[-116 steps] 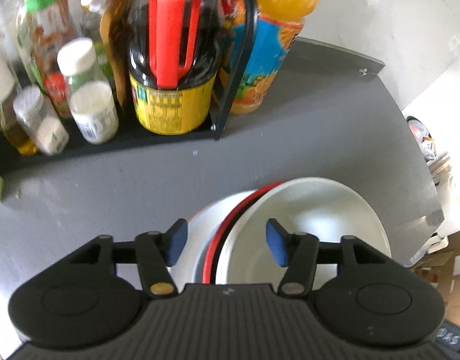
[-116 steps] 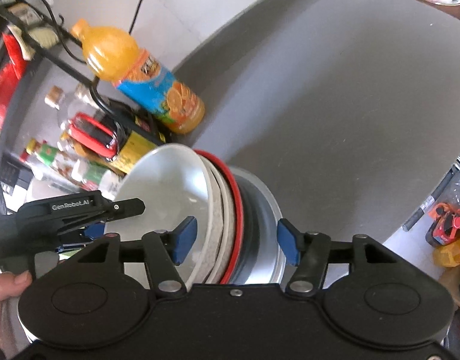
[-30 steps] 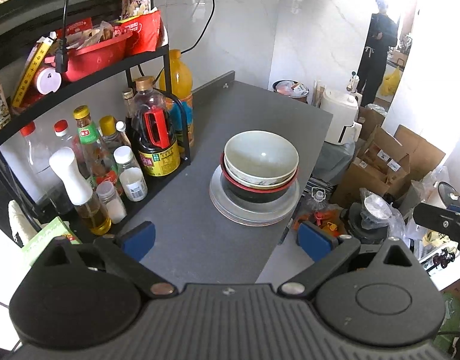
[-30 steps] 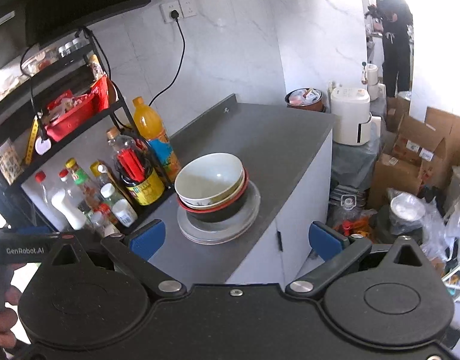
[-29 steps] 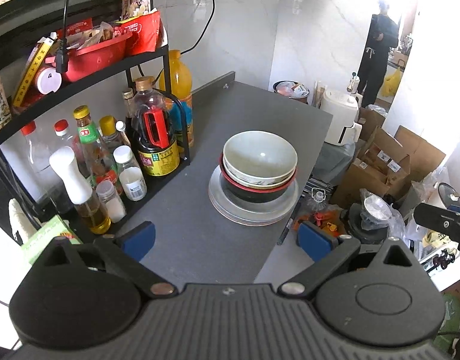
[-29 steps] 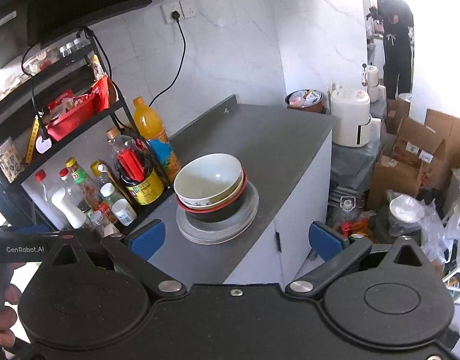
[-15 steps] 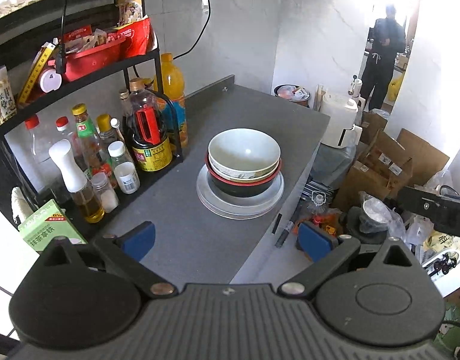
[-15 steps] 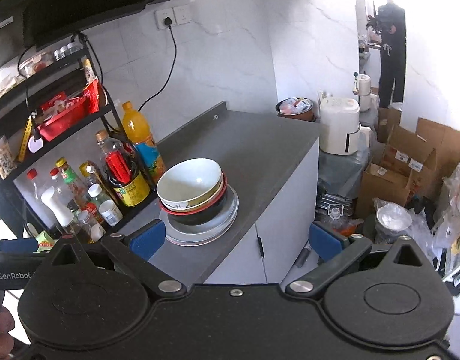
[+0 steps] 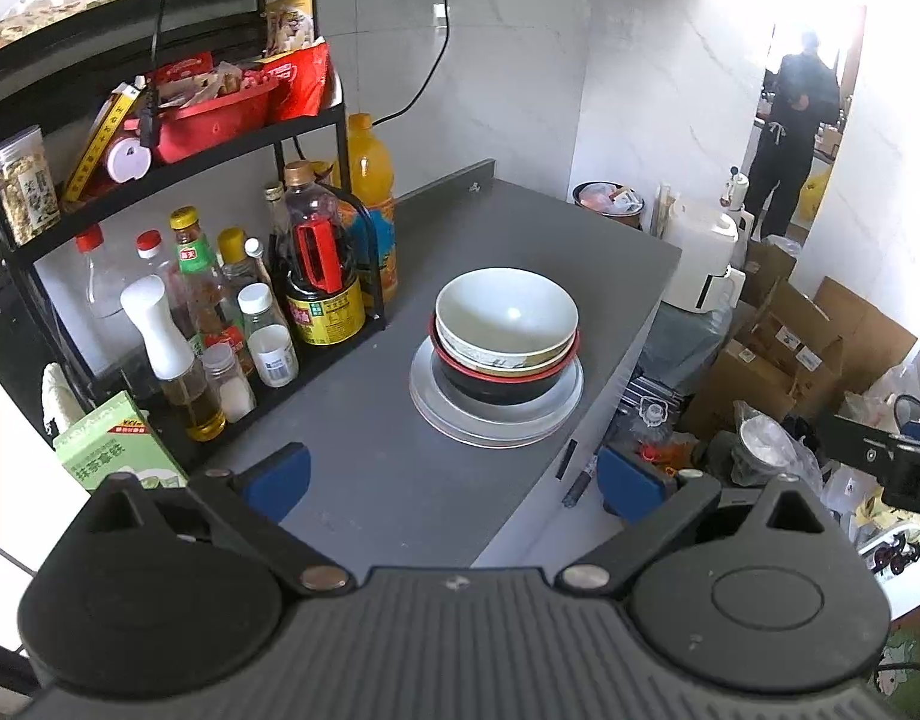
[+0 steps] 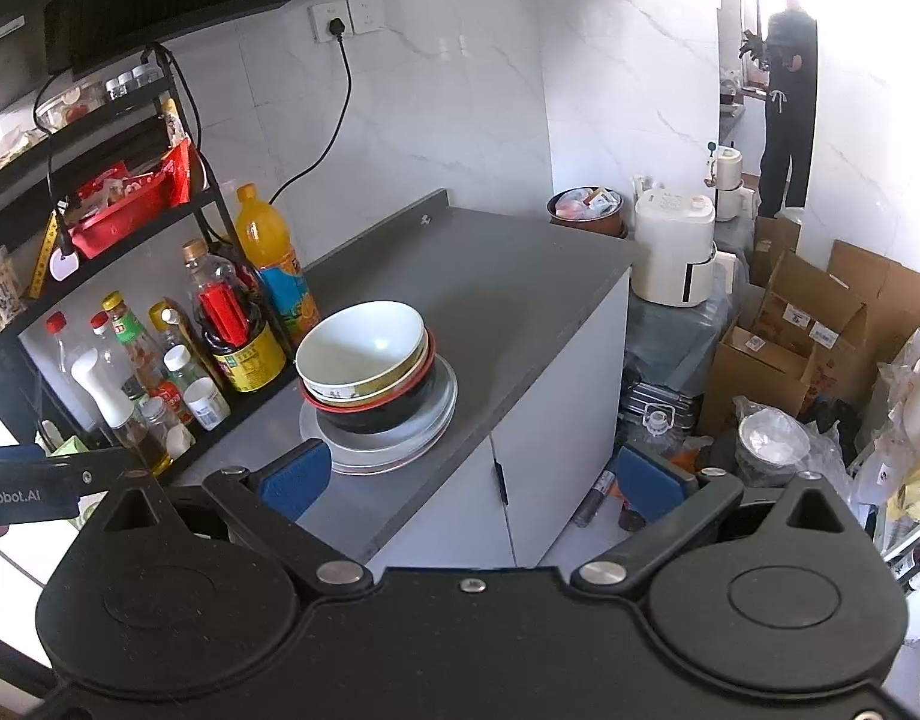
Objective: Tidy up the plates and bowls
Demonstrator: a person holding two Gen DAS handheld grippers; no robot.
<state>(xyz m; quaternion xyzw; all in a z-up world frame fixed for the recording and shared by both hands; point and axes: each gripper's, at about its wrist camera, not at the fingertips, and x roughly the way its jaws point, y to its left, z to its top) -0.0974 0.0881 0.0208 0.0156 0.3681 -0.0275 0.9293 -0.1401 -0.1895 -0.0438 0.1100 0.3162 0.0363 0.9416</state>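
While both tools are hanging clear of the counter, these are the points that matter:

Stack: a white bowl [image 9: 507, 313] is nesting in a patterned bowl, that in a red-rimmed black bowl [image 9: 502, 381], all sitting on pale plates [image 9: 496, 414] on the grey countertop [image 9: 520, 228].

Position: the pile is resting near the counter's front edge, beside the condiment rack [image 9: 178, 276] without touching it.

Left gripper [image 9: 454, 477]: its blue pads are standing wide apart, holding nothing, well short of the pile.

Right gripper [image 10: 472, 474]: its pads are likewise spread and carrying nothing, well back from the dishes.

Progress: the sorting is looking finished, judging by how neatly the pieces are nesting.

Lean risk: the upper bowls are sitting slightly off-centre in the right wrist view, so a nudge could be sliding them sideways.

Edge risk: a careless swing of either tool could be pushing the plates toward the drop onto the cluttered floor.

Rack risk: a push the other way could be knocking the orange drink bottle [image 10: 274, 264].
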